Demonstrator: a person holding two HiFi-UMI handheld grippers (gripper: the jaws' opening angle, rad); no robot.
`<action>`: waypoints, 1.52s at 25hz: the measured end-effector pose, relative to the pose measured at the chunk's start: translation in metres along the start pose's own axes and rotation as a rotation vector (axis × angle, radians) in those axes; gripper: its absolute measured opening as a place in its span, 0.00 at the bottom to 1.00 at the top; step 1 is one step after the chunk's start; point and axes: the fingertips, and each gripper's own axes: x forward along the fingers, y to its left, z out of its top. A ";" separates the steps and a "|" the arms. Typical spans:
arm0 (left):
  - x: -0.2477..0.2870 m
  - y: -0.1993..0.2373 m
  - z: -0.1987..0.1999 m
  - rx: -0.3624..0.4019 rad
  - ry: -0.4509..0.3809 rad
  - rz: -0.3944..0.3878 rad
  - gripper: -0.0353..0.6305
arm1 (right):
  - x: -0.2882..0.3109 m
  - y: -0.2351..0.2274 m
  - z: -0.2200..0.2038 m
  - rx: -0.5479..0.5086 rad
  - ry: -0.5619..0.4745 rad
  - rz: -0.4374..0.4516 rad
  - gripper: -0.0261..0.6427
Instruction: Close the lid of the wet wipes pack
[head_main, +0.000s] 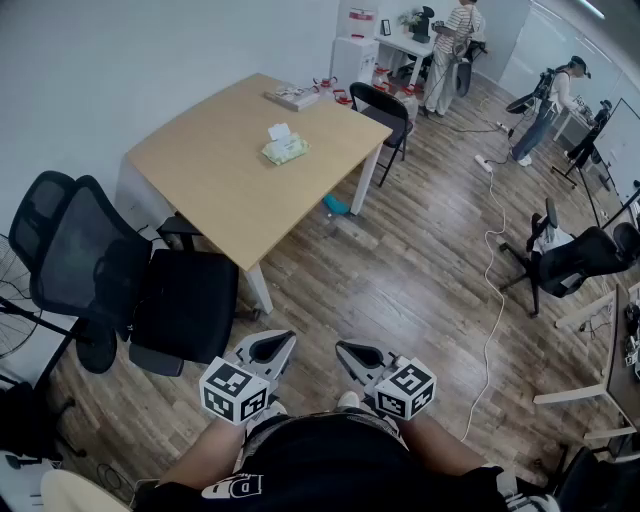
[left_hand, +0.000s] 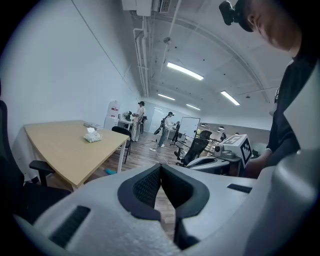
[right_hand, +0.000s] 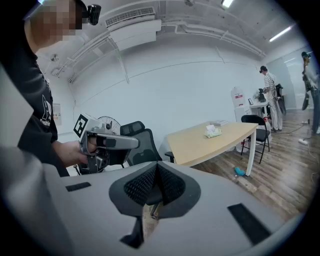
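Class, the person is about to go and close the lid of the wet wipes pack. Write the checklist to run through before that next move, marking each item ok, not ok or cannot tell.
1. Wet wipes pack in sight, lying on the table: ok.
2. Lid open and free to fold down: cannot tell. Something white stands up at the pack's far end, too small to tell lid from wipe.
3. Left gripper empty, jaws together: ok.
4. Right gripper empty, jaws together: ok.
5. Grippers within reach of the pack: not ok. Both are held by the body, with floor between them and the table.
6. Way to the table: the office chair stands at its near side: cannot tell.
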 end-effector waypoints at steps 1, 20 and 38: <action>0.000 0.002 0.000 -0.001 0.001 0.002 0.08 | 0.001 0.000 0.000 0.002 0.002 0.002 0.05; -0.002 0.015 0.003 -0.002 0.010 0.002 0.08 | 0.017 0.007 0.012 -0.040 -0.005 0.033 0.05; -0.053 0.059 -0.018 -0.011 0.035 -0.042 0.08 | 0.062 0.047 -0.002 0.033 -0.011 -0.051 0.05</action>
